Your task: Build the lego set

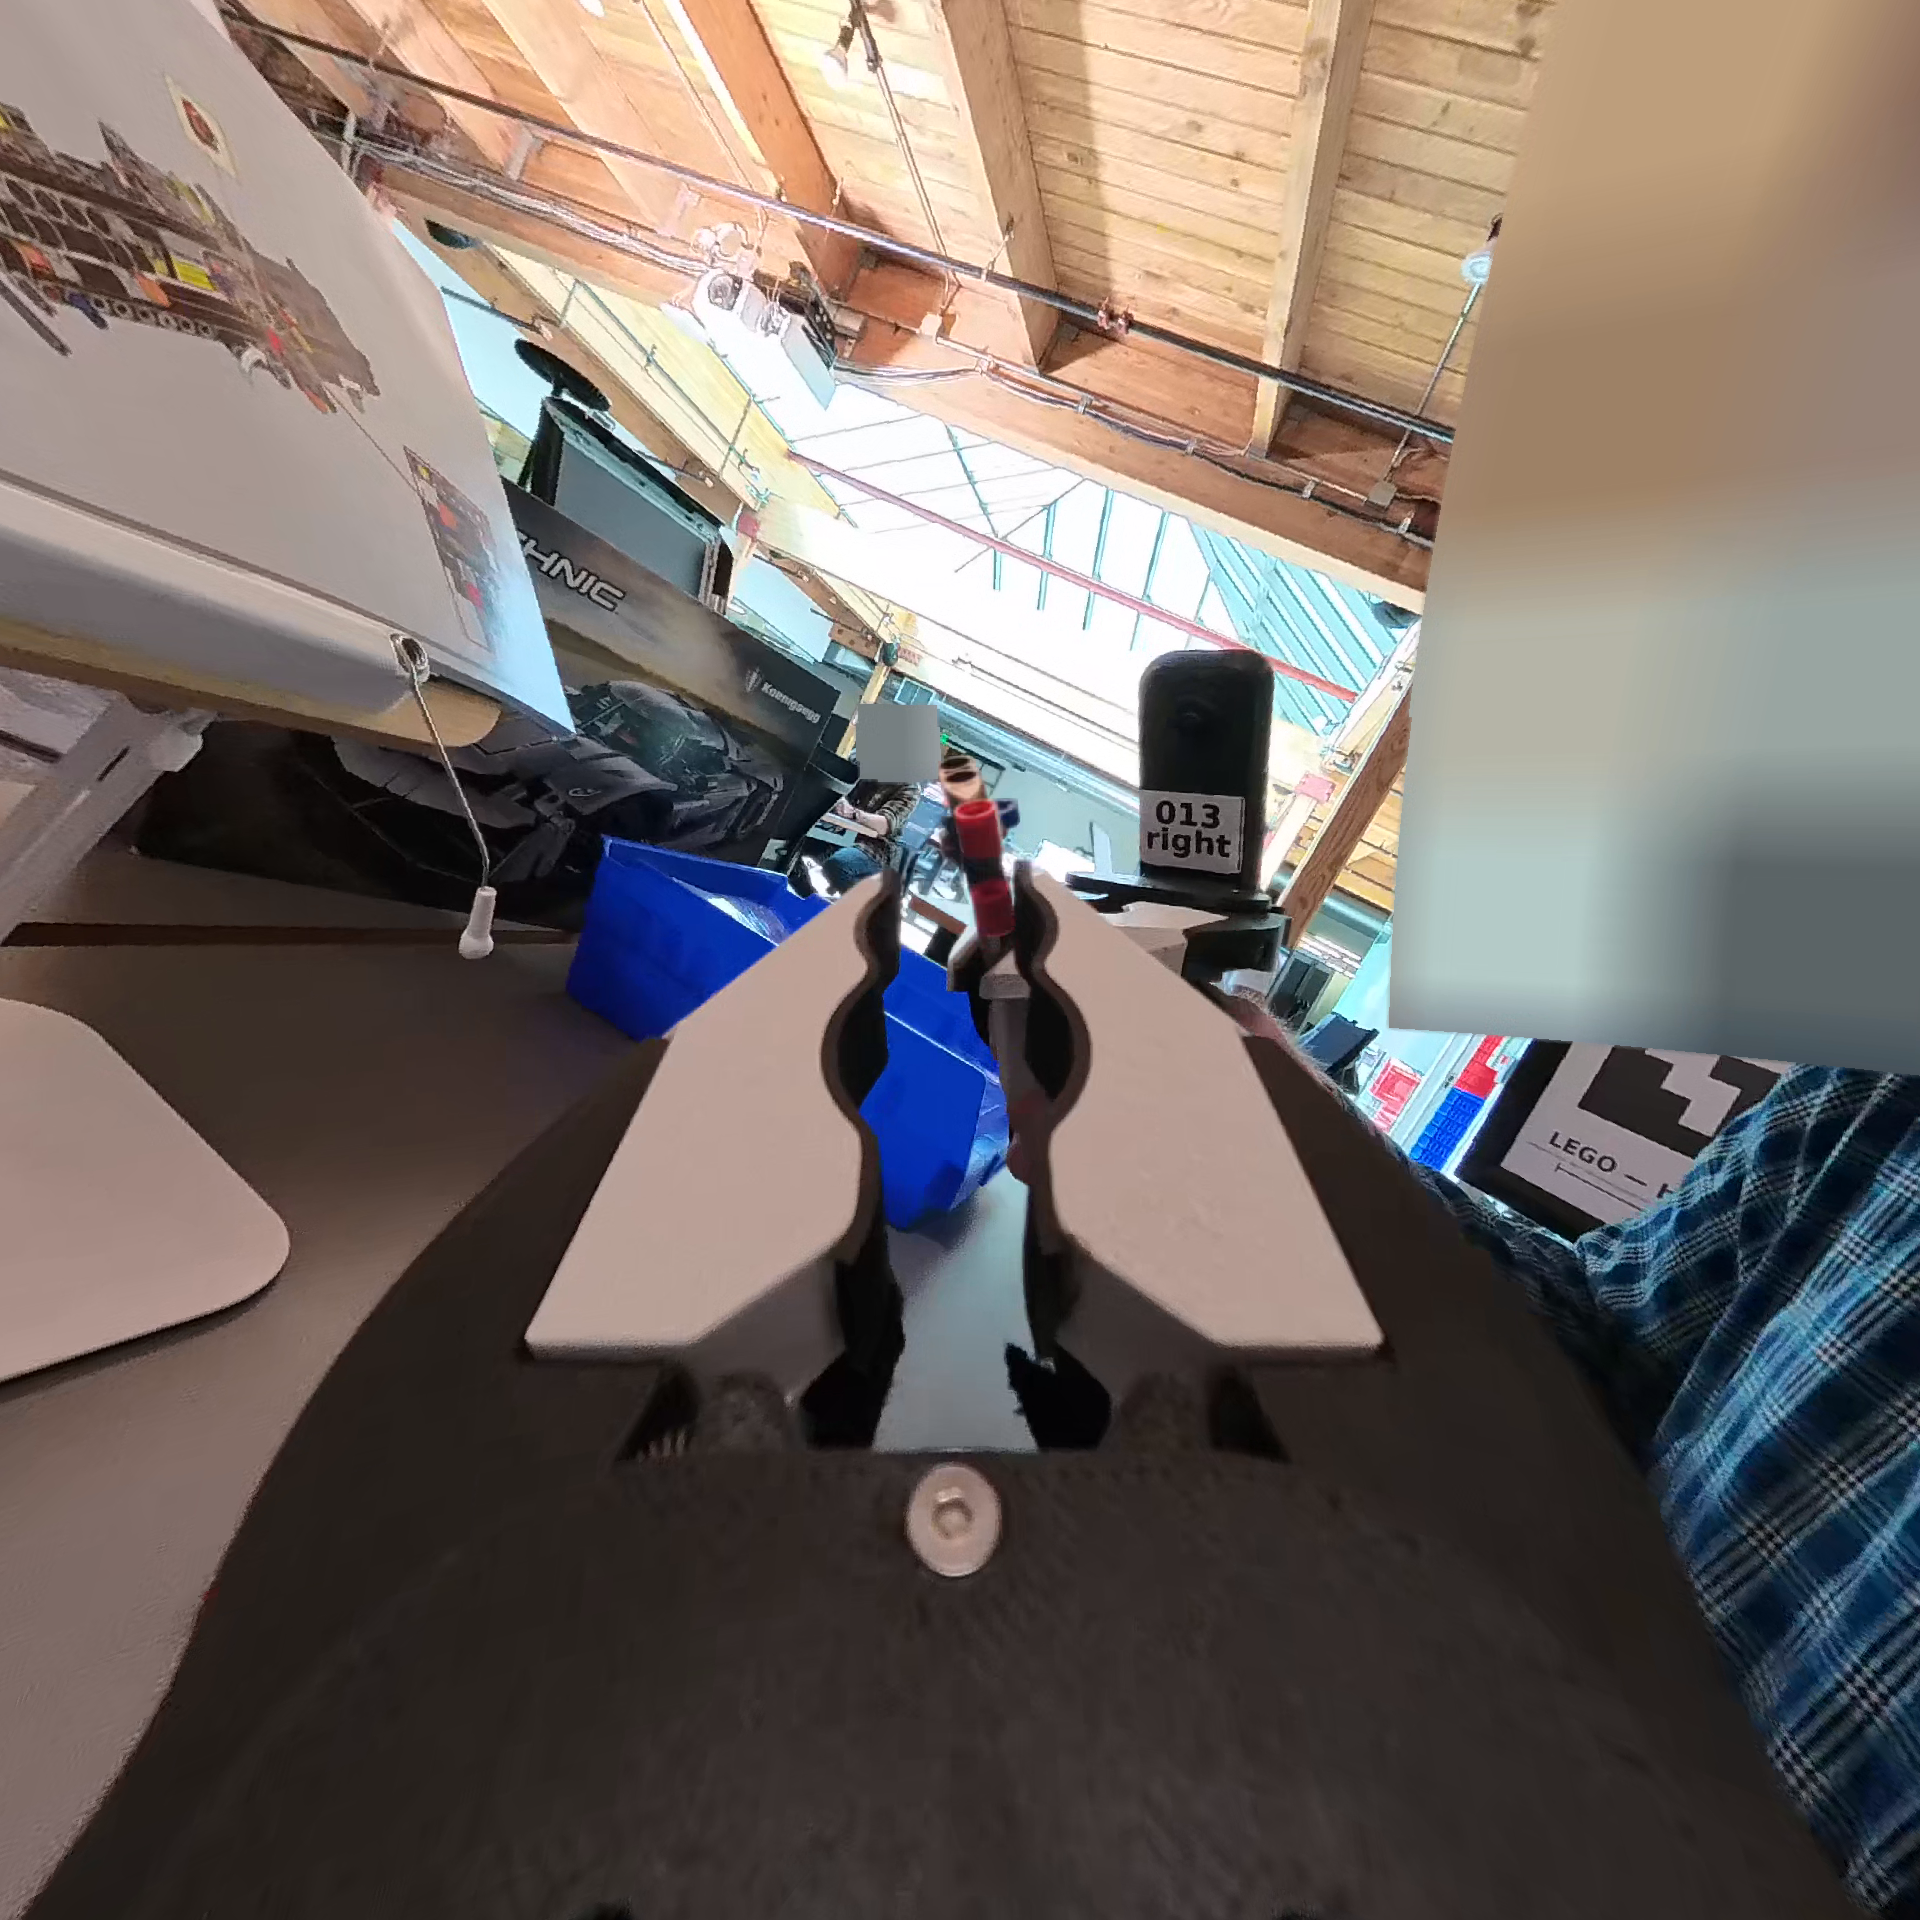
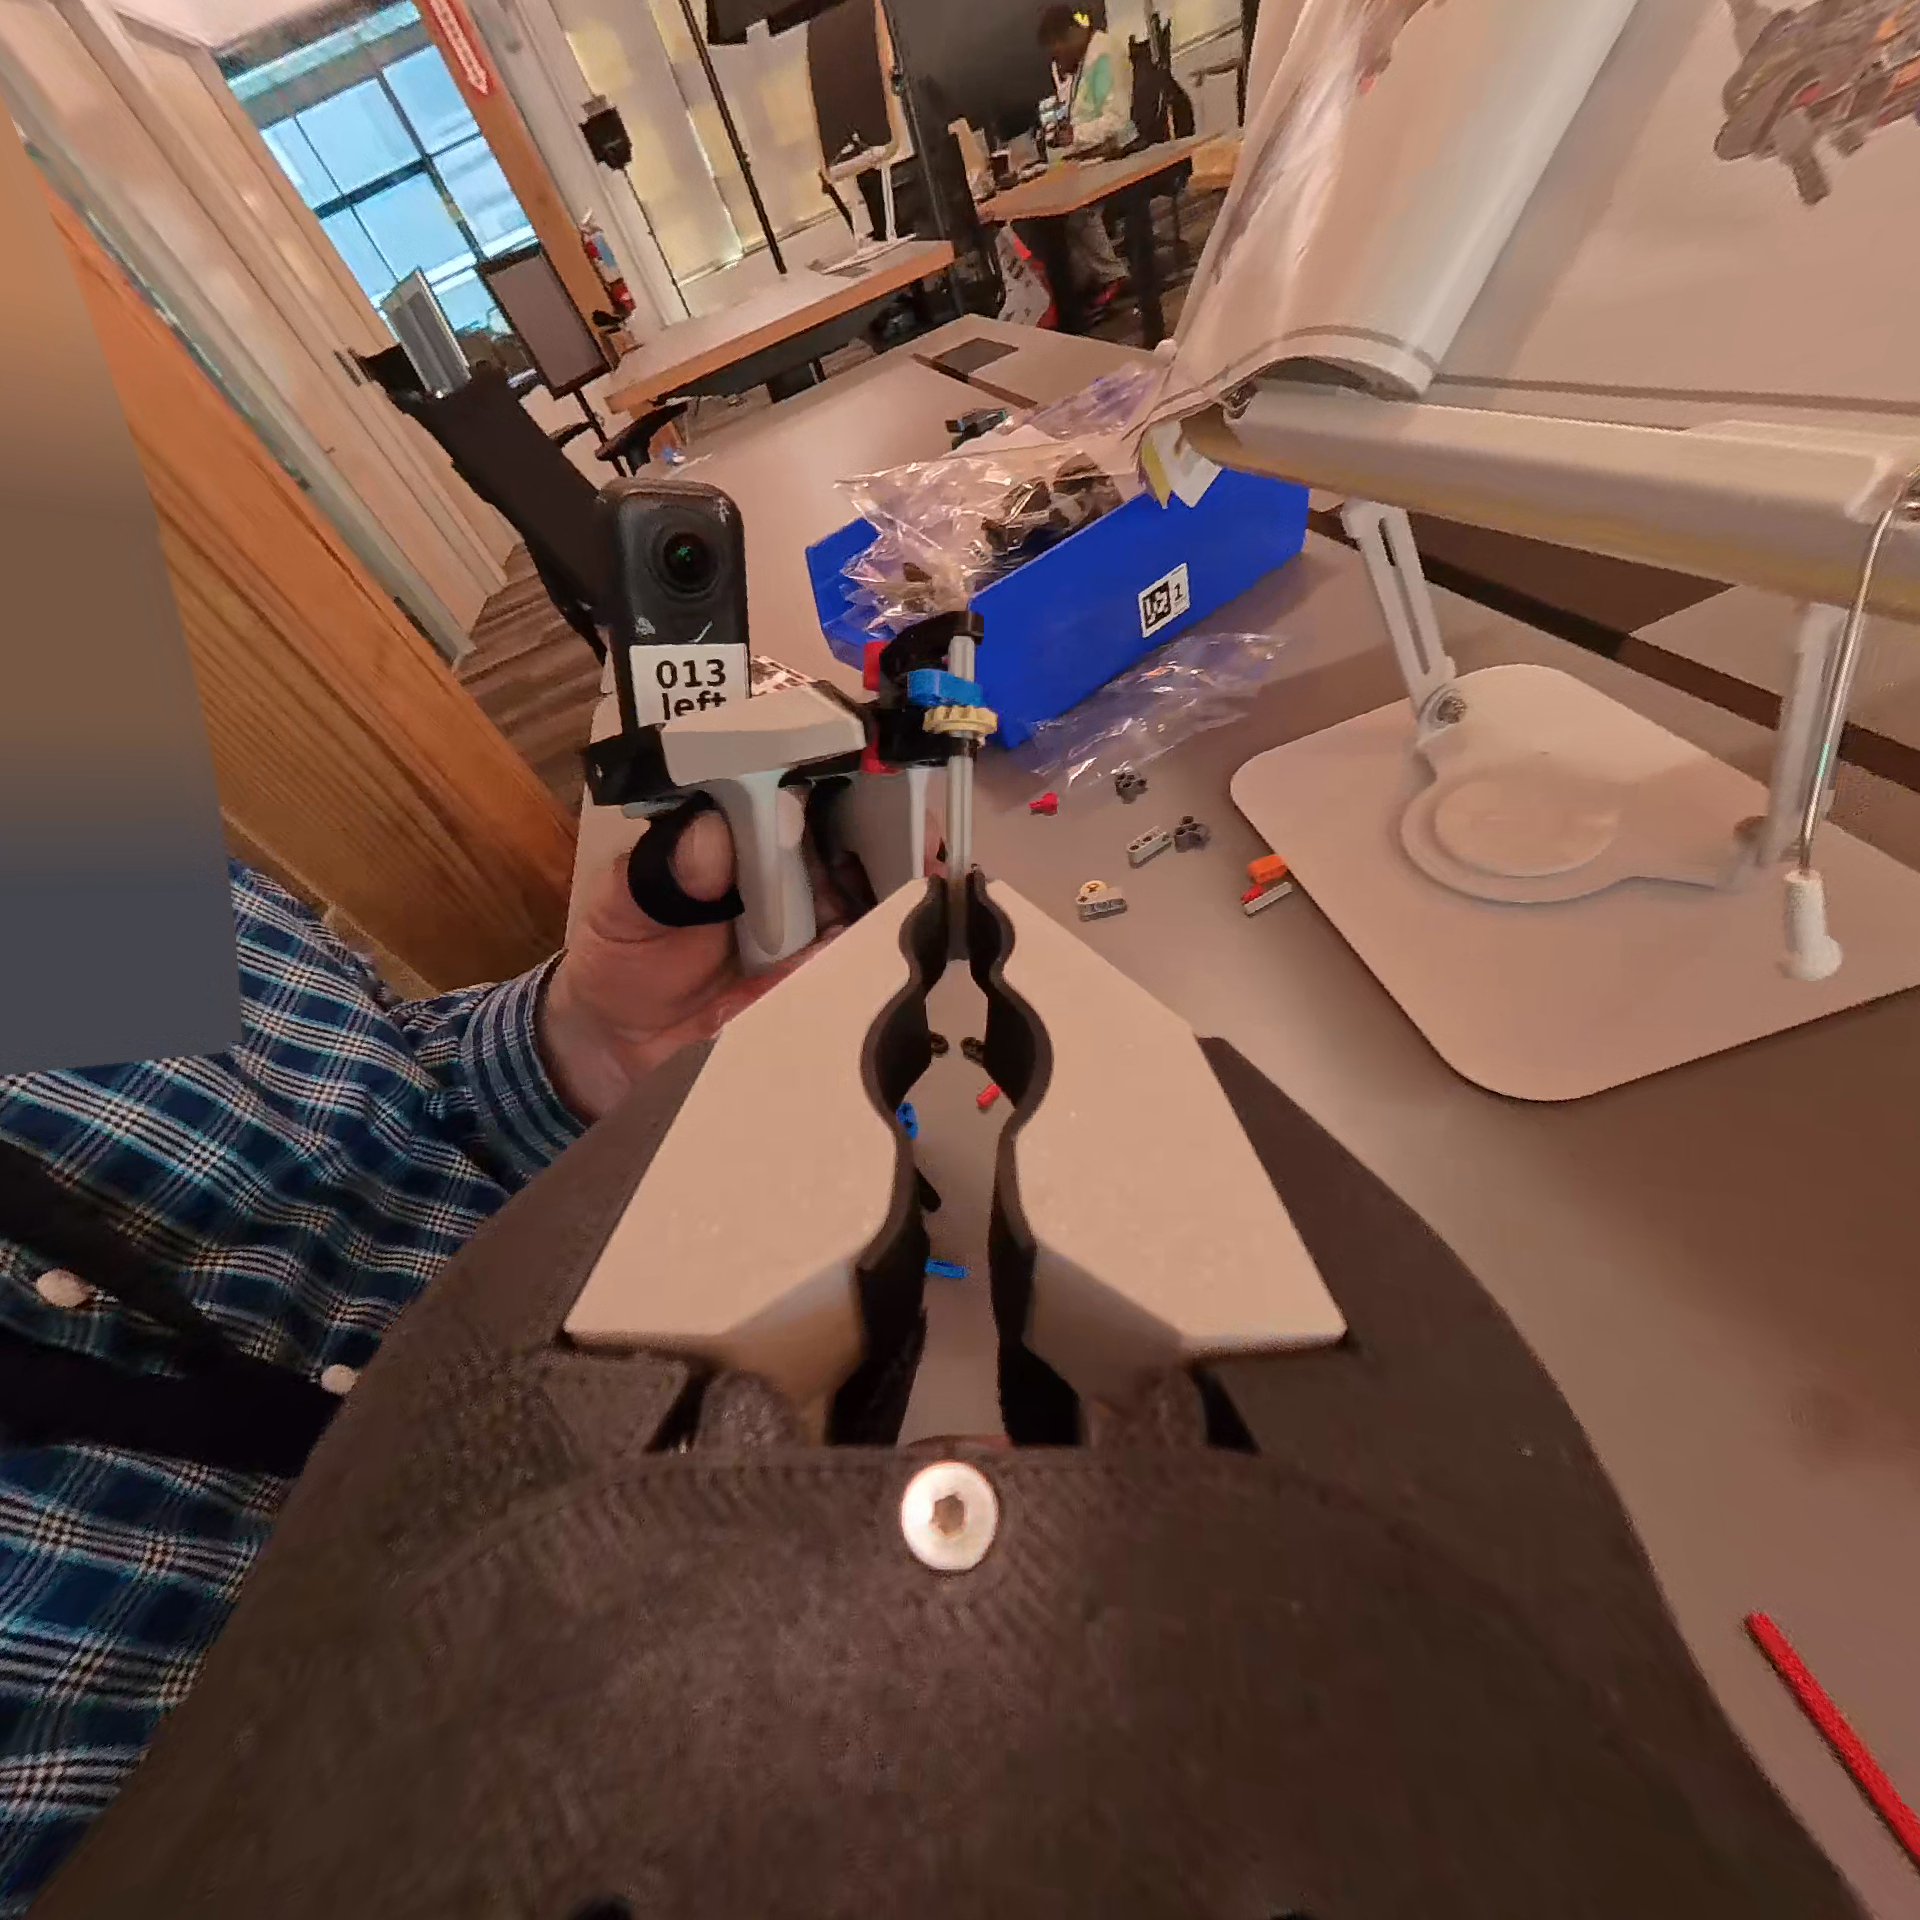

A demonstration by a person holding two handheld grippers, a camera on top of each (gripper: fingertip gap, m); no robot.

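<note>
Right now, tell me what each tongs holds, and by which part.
Right tongs pinch the grey axle by its lower end. Left tongs grip the small lego assembly on that axle by its red-and-black side.

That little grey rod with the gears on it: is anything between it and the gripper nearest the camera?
No, nothing visible. The right gripper already pinches the lower end of the grey rod. Farther up, the left gripper holds the small assembly that the rod runs through, with no loose piece between them.

Blue bin [image 2: 1101, 603] and stand base [image 2: 1558, 935] flank scattered pieces [image 2: 1153, 847].
</note>
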